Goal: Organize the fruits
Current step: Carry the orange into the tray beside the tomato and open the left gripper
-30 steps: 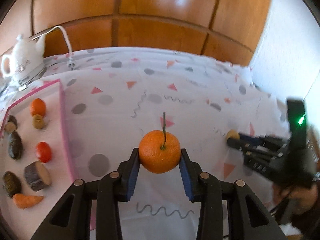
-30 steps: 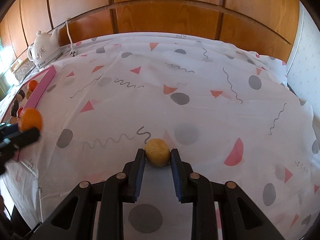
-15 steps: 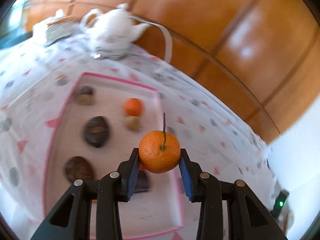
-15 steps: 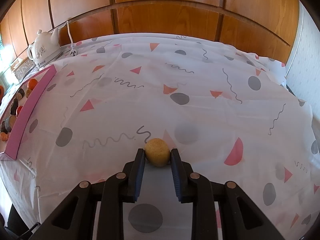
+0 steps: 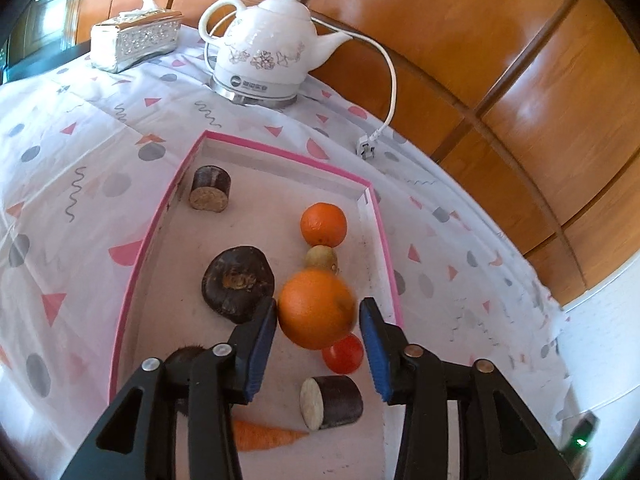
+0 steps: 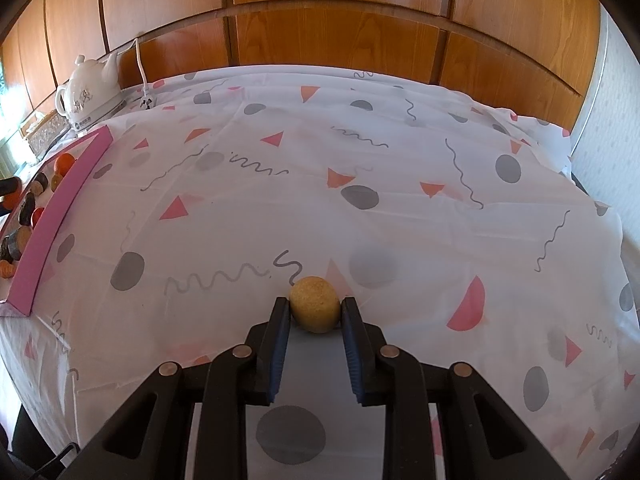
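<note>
Left wrist view: the left gripper [image 5: 318,316] hung over the pink-rimmed tray [image 5: 384,240].
Left claw: its jaws were opening; the mandarin [image 5: 316,310] was between the blue pads, a gap showed at the right pad, and the left pad was at most just touching it.
Mandarin, orientation: it was blurred and nearly round, so I could not tell a long axis or where its stem end pointed.
Mandarin, place: above the tray floor, in front of a small brownish fruit [image 5: 321,258] and a second mandarin [image 5: 323,225], with a red tomato [image 5: 343,354] just below it in the picture.
Tray, other contents: a carrot [image 5: 264,435] lay with its thin end to the right; a dark cut log piece [image 5: 331,402] lay on its side with the pale face turned left.
Right claw: the right gripper [image 6: 315,312] was closed on a small yellow-brown fruit [image 6: 315,309], both pads pressing its sides, close above the cloth.
Surface: a white tablecloth [image 6: 360,168] with grey dots, pink triangles and squiggles.
Room: a white electric kettle [image 5: 266,56] and a silver tissue box [image 5: 134,40] stood beyond the tray, in front of wooden wall panels [image 6: 340,20].
</note>
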### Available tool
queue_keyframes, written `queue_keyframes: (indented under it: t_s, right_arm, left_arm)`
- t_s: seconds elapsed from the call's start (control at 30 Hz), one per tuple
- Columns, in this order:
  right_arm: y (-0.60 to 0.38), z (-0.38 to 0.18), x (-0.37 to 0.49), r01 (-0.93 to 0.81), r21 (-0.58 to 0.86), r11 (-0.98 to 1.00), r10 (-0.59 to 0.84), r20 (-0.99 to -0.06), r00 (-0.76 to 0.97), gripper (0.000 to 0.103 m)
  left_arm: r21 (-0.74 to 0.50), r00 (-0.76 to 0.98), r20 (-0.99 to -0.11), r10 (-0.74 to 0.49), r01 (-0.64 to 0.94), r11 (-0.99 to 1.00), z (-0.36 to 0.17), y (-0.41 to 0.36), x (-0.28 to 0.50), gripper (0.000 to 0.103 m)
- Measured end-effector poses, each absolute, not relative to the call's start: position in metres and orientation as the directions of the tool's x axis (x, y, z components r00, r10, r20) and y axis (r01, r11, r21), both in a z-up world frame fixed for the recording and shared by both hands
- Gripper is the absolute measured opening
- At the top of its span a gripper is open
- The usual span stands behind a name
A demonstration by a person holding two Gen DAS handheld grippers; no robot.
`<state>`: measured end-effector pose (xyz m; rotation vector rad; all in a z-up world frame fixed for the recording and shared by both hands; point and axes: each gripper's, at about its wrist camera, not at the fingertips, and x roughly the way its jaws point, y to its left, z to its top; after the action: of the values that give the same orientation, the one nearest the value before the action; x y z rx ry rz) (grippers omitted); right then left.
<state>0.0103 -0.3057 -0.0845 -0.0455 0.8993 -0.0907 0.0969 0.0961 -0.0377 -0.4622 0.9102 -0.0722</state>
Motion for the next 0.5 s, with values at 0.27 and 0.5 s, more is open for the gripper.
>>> queue_keyframes:
  t_s: [0.27,0.5]
  right_arm:
    - [-0.306,-0.085,0.01,0.061,-0.077,0.995,-0.098,-0.78,0.618,0.026]
    - [-0.306,-0.085,0.01,0.064,-0.074,0.995,-0.098,-0.778,0.621,0.026]
  left_arm:
    - [-0.249,0.63,-0.771,-0.093,-0.164,0.954,-0.039,0.08,0.078,0.05]
    - [-0.215,0.638,-0.768,-0.046,-0.189,0.958,-0.039,0.072,0.055,0.052]
